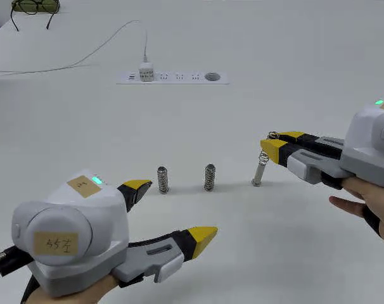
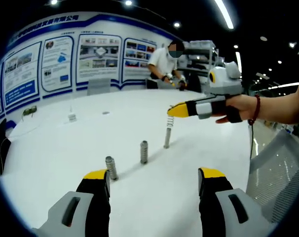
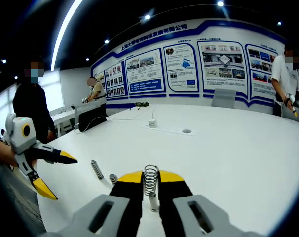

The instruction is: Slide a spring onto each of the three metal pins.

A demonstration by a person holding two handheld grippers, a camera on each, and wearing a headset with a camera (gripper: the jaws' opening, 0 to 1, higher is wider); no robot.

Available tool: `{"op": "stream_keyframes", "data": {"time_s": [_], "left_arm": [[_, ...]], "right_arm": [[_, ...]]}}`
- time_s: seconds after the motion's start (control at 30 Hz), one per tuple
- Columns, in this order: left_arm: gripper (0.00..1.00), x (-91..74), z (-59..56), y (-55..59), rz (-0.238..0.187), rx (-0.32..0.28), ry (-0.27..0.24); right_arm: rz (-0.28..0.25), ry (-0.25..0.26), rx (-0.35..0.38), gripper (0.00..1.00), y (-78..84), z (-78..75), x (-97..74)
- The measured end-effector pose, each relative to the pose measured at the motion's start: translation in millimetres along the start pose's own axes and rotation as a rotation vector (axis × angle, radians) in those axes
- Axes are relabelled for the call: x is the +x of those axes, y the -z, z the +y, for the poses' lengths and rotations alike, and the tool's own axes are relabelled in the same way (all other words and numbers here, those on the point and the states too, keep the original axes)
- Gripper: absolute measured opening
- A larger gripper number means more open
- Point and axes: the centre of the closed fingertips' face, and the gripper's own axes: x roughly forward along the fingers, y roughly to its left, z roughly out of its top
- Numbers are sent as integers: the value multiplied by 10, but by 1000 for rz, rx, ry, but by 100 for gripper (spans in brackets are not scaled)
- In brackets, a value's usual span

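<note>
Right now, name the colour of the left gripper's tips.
Yellow; the left gripper shows best in head view.

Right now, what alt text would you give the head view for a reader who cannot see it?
On a white workbench, the right gripper has its tongs shut on a spring at the top of the leaning rightmost pin. The middle pin and leftmost pin already wear springs, and the left gripper hovers open in the foreground.

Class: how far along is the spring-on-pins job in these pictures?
Done: the left pin and middle pin each wear a spring. In hand: the right claw grips the third spring, its lower end over the third pin. Left: slide it down and release. The left claw hangs open.
</note>
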Motion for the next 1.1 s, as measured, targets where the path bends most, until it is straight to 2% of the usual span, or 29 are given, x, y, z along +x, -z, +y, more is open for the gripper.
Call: {"op": "stream_keyframes", "data": {"time_s": [0.4,1.1], "left_arm": [[78,-7,44,0,-2,-28,-14],[78,-17,74,36,11,-45,-25]], "right_arm": [[32,8,-19,12,143,-4,40],[93,15,31,12,458,22,120]]}}
